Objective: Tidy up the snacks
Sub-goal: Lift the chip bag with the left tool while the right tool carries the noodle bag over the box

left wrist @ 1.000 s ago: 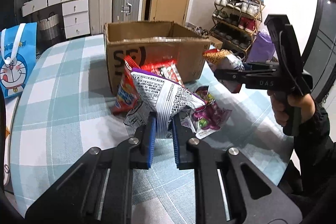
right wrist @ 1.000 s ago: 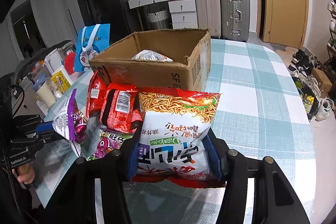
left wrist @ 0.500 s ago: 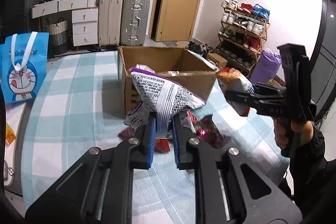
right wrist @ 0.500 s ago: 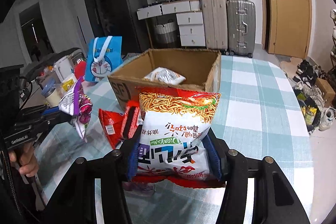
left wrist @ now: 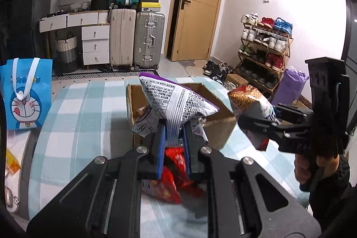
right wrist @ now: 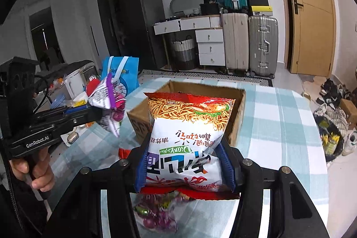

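Observation:
My left gripper (left wrist: 174,137) is shut on a purple and white snack bag (left wrist: 176,104), held above the table in front of the open cardboard box (left wrist: 131,102). It also shows in the right wrist view (right wrist: 104,95). My right gripper (right wrist: 185,162) is shut on a white and red noodle snack bag (right wrist: 189,133), held in front of the box (right wrist: 239,104). That bag shows in the left wrist view (left wrist: 250,99) too. Red snack packets (left wrist: 171,171) lie on the table under the left gripper. A purple grape packet (right wrist: 156,213) lies under the right gripper.
The checked blue and white tablecloth (left wrist: 78,108) covers the table. A blue Doraemon bag (left wrist: 24,93) stands at the table's left edge. Suitcases (left wrist: 138,37), drawers and a shoe rack (left wrist: 263,48) stand behind. Kitchen items (right wrist: 73,84) sit at the left in the right wrist view.
Both grippers have risen with their bags and moved closer to the box. The loose packets on the table now sit lower and nearer under the grippers.

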### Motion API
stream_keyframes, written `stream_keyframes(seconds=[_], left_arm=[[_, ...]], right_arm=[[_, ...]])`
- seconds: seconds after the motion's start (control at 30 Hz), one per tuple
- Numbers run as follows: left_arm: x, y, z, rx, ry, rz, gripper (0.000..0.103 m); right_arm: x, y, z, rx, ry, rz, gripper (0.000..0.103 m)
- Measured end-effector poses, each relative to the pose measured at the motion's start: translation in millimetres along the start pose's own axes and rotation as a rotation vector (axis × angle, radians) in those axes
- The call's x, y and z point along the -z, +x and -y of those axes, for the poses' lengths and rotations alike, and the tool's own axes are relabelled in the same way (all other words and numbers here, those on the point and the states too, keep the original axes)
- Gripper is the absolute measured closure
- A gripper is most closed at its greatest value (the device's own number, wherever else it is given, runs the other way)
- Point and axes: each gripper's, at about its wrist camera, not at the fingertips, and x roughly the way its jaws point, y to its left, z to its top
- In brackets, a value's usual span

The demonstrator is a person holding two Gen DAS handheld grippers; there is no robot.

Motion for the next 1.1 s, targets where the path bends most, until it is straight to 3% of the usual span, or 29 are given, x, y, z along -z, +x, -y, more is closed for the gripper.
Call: stream_keyframes(seconds=[0.53, 1.1], left_arm=[[-43.2, 82.2, -4.6, -0.049, -0.009, -0.012, 0.091], [-35.1, 159.8, -17.3, -0.093, 0.025, -0.091, 0.091]], right_arm=[[-45.5, 44.3, 13.3, -0.011, 0.047, 0.016, 0.048], [-51.3, 109.1, 47.3, 0.029, 0.088, -0.065, 0.048]])
